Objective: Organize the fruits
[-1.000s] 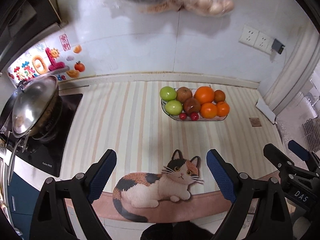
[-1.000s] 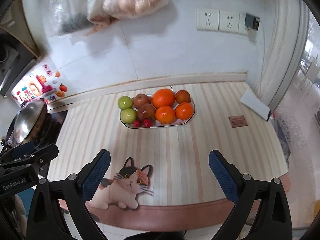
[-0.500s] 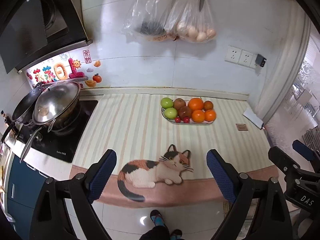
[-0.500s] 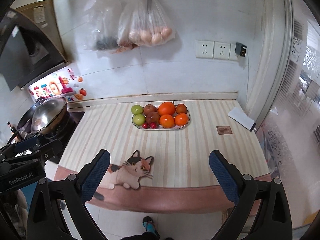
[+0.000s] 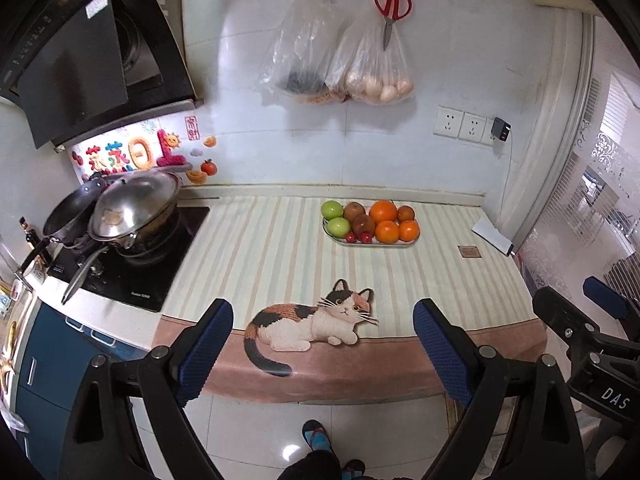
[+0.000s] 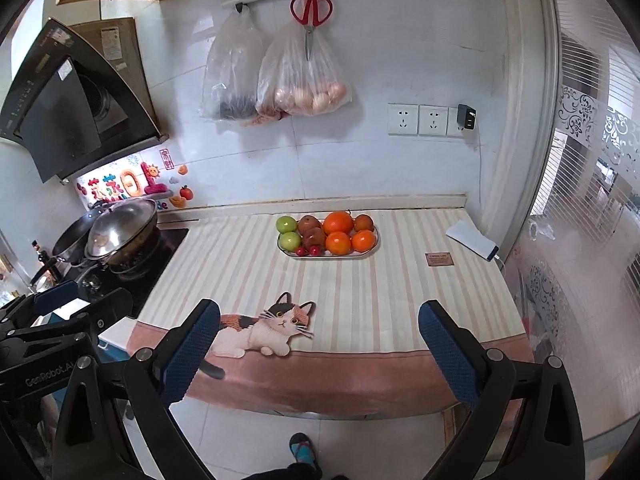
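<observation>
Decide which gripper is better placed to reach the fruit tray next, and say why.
Probably the right gripper: both are open and held back off the counter, but the fruit tray sits toward the counter's right side, nearer it.

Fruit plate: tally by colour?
On the plate:
Green fruits: 2
Orange fruits: 3
Reddish-brown fruits: 3
Small red fruits: 2
Total: 10
</observation>
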The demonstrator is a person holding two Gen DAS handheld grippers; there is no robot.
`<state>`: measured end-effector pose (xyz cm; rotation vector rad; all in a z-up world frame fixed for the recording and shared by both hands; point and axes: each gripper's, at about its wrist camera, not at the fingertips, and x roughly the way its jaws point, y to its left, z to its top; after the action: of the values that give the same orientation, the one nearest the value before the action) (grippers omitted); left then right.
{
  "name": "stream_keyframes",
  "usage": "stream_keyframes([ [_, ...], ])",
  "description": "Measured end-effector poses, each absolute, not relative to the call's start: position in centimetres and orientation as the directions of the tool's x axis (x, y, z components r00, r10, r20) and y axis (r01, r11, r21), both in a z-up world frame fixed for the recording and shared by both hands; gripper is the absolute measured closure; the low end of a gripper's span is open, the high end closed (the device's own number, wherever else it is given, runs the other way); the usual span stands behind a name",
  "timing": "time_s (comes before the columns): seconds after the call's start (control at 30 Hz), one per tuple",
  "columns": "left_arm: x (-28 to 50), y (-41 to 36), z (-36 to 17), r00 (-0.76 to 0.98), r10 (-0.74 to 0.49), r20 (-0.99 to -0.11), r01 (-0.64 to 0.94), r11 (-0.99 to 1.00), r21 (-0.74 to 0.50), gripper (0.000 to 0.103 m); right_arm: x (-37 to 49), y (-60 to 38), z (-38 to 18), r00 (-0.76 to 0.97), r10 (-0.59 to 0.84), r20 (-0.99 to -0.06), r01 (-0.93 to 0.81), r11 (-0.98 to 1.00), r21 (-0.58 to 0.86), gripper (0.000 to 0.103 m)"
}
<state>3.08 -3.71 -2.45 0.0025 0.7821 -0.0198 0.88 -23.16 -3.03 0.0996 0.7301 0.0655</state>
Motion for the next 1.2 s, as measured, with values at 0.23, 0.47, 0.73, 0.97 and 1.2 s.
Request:
stream_keyframes([
  [0.23, 3.7, -3.0, -3.2, 0.700, 0.010, -0.714, -0.010, 1.000, 0.004, 0.011, 2.1, -23.8, -3.8, 0.735, 0.106, -0.669, -0.027, 0.991, 0.128, 0.001],
  [0.47, 6.2, -2.5, -4.9, 0.672, 0.029, -0.740, -0.025, 1.000, 0.017, 0.002, 6.0, -23.7, -5.1, 0.723, 0.119, -0.681, -0.043, 0.991, 0.127, 0.001],
  [0.73, 9.3, -2.5, -6.3, 0.654, 0.054, -0.755, -0.037, 0.999, 0.039, 0.001, 10.4, -22.8, -7.5, 0.694, 0.129, -0.708, -0.050, 0.990, 0.132, 0.001],
  [0.97, 10.7, -2.6, -6.9, 0.646, 0.059, -0.761, -0.039, 0.998, 0.044, 0.001, 12.5, -23.1, -9.1, 0.680, 0.114, -0.725, -0.032, 0.991, 0.127, 0.001],
  [1.2, 11.5, -2.6, -7.1, 0.641, 0.052, -0.766, -0.031, 0.999, 0.042, 0.001, 13.4, -23.5, -9.5, 0.678, 0.111, -0.727, -0.024, 0.991, 0.129, 0.001],
])
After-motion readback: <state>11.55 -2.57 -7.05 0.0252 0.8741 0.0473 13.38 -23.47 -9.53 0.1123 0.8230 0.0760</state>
